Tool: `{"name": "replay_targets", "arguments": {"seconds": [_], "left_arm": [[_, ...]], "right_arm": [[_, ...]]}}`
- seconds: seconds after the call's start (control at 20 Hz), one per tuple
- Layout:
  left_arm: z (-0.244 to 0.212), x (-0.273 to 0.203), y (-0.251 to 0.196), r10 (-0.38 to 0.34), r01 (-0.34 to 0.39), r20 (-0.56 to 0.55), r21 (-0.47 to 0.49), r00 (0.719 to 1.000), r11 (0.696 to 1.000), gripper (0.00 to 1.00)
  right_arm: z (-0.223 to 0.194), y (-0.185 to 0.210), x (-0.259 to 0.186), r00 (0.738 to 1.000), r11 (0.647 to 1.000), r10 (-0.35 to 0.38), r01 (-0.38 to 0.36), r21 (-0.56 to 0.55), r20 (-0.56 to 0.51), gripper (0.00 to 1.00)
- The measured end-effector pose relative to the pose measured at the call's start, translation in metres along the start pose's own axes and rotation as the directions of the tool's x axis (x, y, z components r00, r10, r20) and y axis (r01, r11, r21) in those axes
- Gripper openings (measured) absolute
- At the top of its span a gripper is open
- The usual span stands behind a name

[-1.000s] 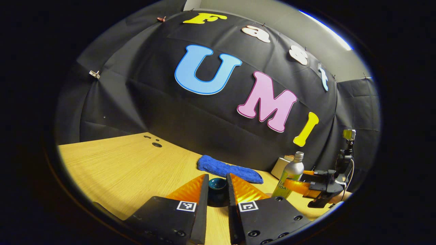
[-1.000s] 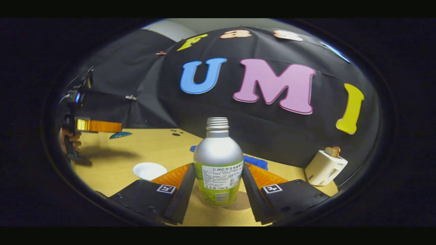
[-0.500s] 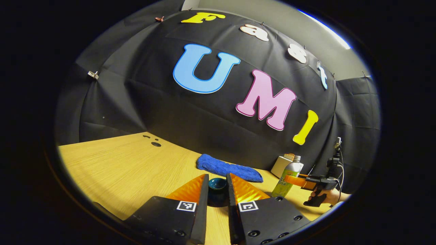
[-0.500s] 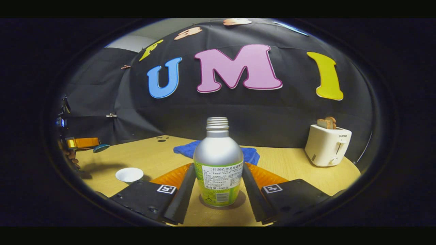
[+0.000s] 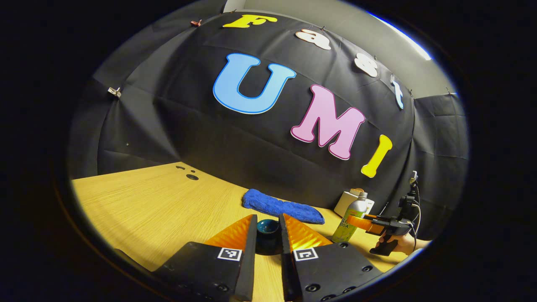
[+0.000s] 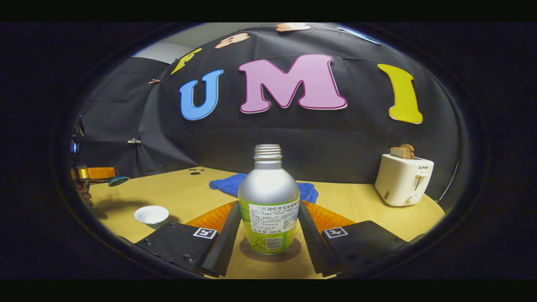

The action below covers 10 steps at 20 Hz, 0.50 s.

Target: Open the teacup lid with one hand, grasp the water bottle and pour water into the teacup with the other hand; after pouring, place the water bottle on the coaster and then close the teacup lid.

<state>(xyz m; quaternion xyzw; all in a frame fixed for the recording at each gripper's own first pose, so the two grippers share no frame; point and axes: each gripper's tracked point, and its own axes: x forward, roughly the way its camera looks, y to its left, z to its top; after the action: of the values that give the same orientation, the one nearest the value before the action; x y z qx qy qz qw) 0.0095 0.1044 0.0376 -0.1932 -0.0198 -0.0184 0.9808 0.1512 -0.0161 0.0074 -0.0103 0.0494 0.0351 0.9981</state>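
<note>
**Bottle Placement on Coaster: Status and Next Step**

The right hand-held gripper is clamped on the water bottle, both fingers pressing the labelled lower body. The bottle stands upright with its cap off. Its base sits at, or just above, a dark round coaster on the desk; contact cannot be confirmed.

The left hand-held gripper is clamped on the dark teacup lid and holds it above the desk. In the right gripper view this gripper and the lid appear at far left, raised. The open white teacup stands on the desk to the left of the bottle, well apart from it.

**Step in hand.** Judged from the layout, pouring is complete and the bottle is being set on the coaster.

**Next move.** Confirm that the base rests flat inside the coaster rim, then part the fingers and draw straight back. After that, carry the lid over the teacup and lower it level.

**Clearances.**
- A blue cloth lies behind the bottle, far side.
- A white toaster stands at right, near the desk edge.
- Open desk lies between bottle and teacup, giving room to withdraw.
- The near desk edge is close to the coaster; retract without tipping the bottle.
</note>
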Motion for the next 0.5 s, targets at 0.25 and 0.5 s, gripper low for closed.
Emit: {"name": "replay_targets", "arguments": {"seconds": [0.25, 0.5], "left_arm": [[0.001, 0.000, -0.003, -0.005, 0.005, -0.002, 0.000, 1.000, 1.000, 0.30], [0.005, -0.003, -0.006, -0.002, 0.002, 0.009, 0.017, 1.000, 1.000, 0.30]], "right_arm": [[-0.004, -0.003, 0.001, 1.000, 1.000, 0.007, -0.007, 0.015, -0.003, 0.77], [-0.011, -0.008, -0.008, 1.000, 1.000, 0.010, -0.010, 0.029, -0.022, 0.82]]}}
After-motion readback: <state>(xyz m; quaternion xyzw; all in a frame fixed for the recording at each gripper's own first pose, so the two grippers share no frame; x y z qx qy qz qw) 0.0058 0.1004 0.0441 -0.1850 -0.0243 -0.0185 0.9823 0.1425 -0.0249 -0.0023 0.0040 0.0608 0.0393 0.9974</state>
